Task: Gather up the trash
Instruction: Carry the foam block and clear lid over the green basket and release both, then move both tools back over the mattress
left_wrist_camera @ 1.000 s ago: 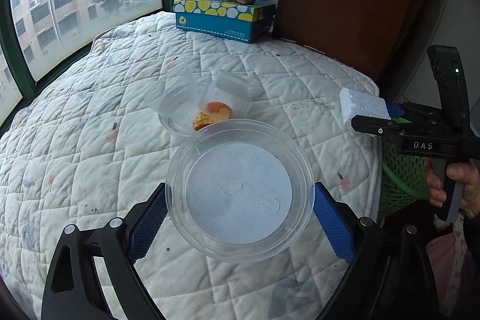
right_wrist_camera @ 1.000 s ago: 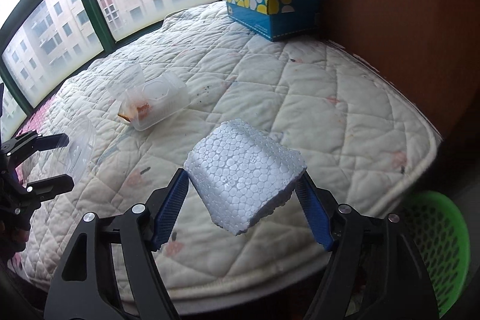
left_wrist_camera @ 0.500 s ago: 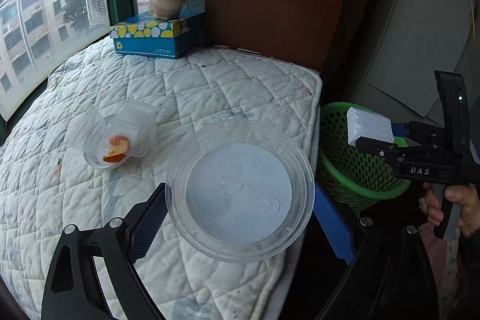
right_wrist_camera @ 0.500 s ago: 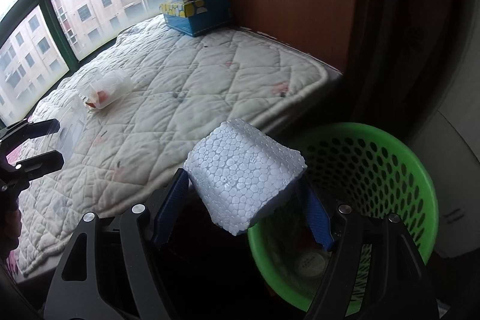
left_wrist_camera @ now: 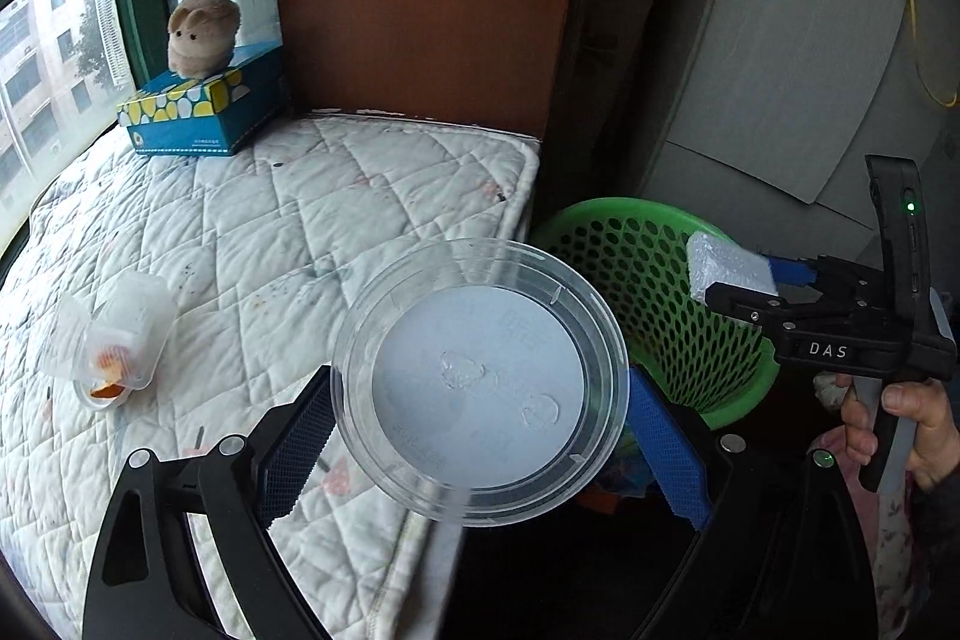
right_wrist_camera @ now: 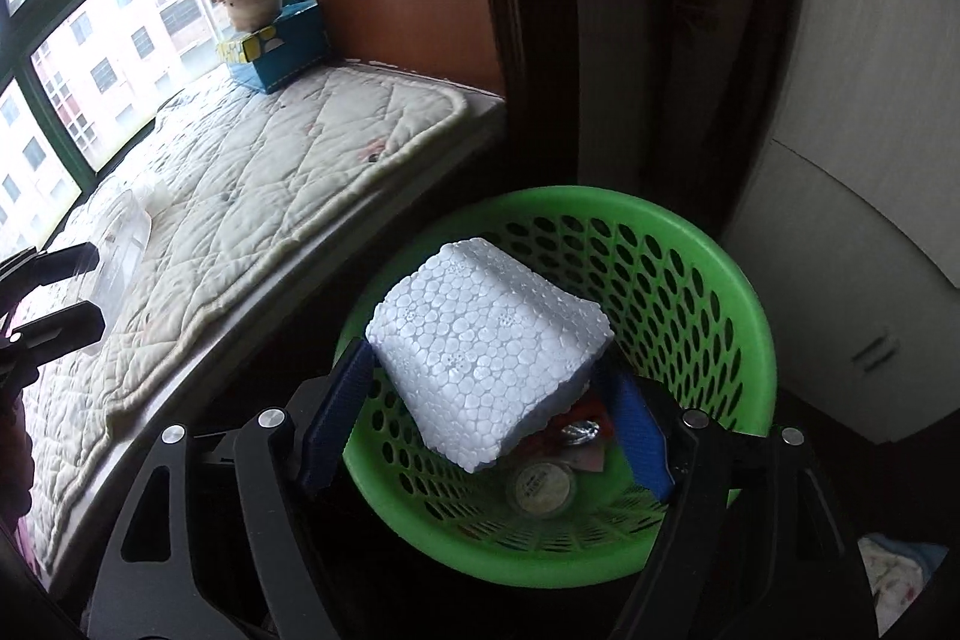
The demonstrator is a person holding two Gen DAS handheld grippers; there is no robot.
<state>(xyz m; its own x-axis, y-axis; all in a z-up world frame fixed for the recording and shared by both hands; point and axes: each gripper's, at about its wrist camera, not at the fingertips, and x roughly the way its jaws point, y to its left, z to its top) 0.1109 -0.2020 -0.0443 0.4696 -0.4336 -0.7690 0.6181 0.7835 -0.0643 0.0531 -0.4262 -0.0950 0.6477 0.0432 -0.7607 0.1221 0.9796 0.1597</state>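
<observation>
So the right gripper (right_wrist_camera: 486,388) has its jaws clamped on a white foam block (right_wrist_camera: 489,340), held right over the green basket (right_wrist_camera: 720,280). The left gripper (left_wrist_camera: 480,418) grips a clear plastic lid (left_wrist_camera: 480,382) above the mattress (left_wrist_camera: 300,220) edge, beside that basket.

**Readable lettering**

The letters "DAS" stand in white on the black body of the right gripper (left_wrist_camera: 735,280), seen from the left wrist view; faint embossed marks show on the clear plastic lid (left_wrist_camera: 480,382), too faint to read; the blue tissue box (left_wrist_camera: 204,112) carries small print along its side and a round emblem, both too small to make out; a round lid lying in the green basket (right_wrist_camera: 744,316) bears a label that cannot be read.
</observation>
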